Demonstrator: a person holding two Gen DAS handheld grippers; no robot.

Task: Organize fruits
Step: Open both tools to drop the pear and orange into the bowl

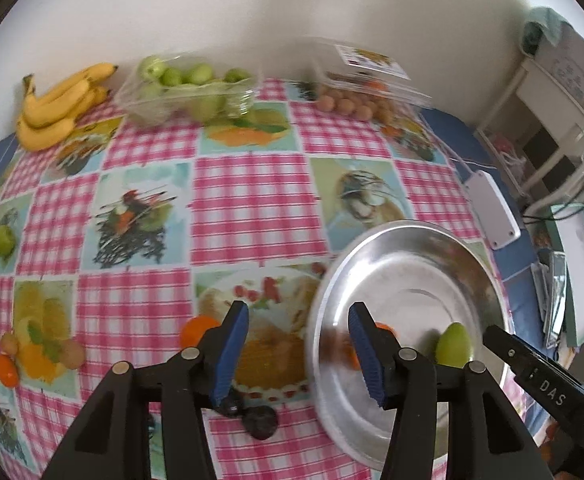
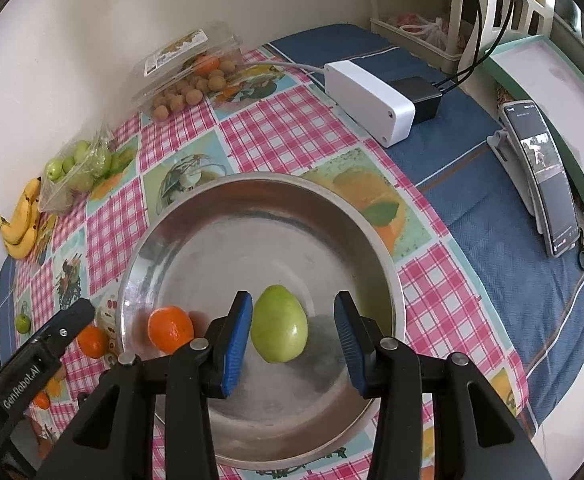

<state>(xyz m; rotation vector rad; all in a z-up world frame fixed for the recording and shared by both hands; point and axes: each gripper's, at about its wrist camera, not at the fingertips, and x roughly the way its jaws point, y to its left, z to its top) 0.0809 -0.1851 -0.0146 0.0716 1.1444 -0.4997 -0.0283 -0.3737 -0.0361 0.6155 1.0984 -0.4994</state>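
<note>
The green fruit (image 2: 279,324) is lying inside the metal bowl (image 2: 196,216), next to an orange one (image 2: 170,329); another orange fruit (image 2: 92,342) is sitting on the checked tablecloth (image 2: 292,128) just outside the rim. The right gripper (image 2: 292,338) is hanging over the green fruit, jaws parted, pads not touching it. The left gripper (image 1: 297,354) is partly open and holding nothing. The placing step seems finished; next, I think, a free gripper is needing to go for a fruit outside the bowl.
</note>
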